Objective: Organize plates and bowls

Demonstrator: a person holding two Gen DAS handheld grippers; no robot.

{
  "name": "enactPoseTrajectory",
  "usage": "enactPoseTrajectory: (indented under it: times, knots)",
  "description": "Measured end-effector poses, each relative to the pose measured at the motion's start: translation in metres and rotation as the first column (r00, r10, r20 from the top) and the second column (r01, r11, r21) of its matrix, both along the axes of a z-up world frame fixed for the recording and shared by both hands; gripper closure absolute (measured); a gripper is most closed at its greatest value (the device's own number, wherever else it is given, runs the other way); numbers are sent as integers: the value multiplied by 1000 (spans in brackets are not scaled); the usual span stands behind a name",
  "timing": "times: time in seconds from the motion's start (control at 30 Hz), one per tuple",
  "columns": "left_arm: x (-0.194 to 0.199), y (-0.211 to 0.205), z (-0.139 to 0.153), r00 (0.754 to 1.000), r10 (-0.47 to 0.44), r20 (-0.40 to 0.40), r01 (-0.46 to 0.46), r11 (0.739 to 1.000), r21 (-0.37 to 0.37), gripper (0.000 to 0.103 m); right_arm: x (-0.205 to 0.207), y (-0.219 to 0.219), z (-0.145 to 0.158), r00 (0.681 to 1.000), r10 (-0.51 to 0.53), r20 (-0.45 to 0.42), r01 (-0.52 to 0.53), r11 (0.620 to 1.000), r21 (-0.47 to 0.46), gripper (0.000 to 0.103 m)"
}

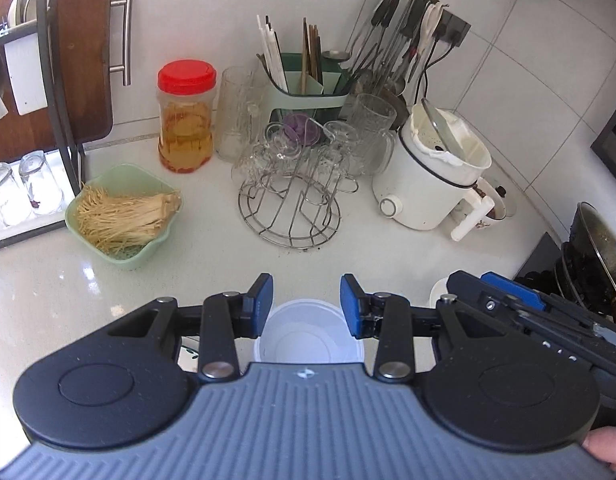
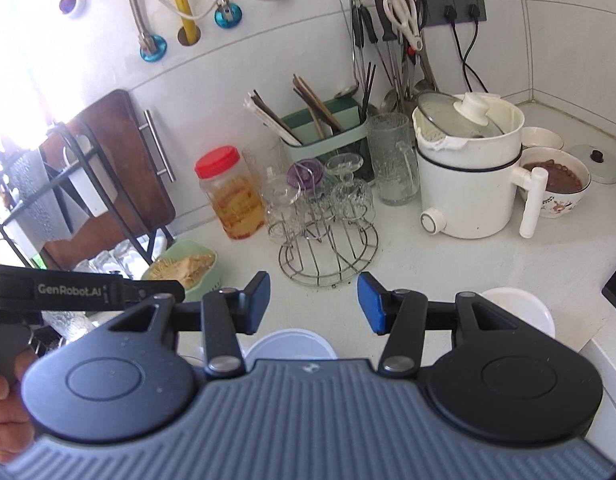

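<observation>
A white bowl sits on the white counter just below my left gripper, which is open and empty above it. The same bowl shows in the right wrist view, under my right gripper, also open and empty. A second white bowl lies to the right, partly hidden by the right gripper's arm; its edge shows in the left wrist view. The right gripper's body reaches in from the right in the left wrist view.
A green basket of enoki mushrooms, a red-lidded jar, a wire rack of glasses, a utensil holder and a white electric pot stand behind. A dish rack is at left, a wok at right.
</observation>
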State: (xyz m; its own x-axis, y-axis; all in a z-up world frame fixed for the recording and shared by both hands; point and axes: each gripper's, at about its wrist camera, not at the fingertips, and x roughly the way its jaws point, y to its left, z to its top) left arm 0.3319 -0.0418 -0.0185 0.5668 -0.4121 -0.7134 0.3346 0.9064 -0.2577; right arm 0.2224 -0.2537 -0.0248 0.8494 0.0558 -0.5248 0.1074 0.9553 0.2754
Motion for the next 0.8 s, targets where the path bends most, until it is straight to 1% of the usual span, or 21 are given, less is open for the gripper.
enactPoseTrajectory:
  times: [0.37, 0.57, 0.8]
  knots:
    - [0, -9, 7, 1000, -24, 11, 24, 1000, -10, 61, -7, -8, 6, 999, -33, 23, 33, 999, -17, 51]
    - [1, -18, 6, 999, -41, 10, 41, 999, -17, 61, -11, -16, 6, 998, -58, 23, 59, 998, -22, 51]
    - [2, -34, 2, 997, -73, -1, 73, 997, -8, 61, -16, -24, 2, 996, -87, 20, 87, 996, -29, 51]
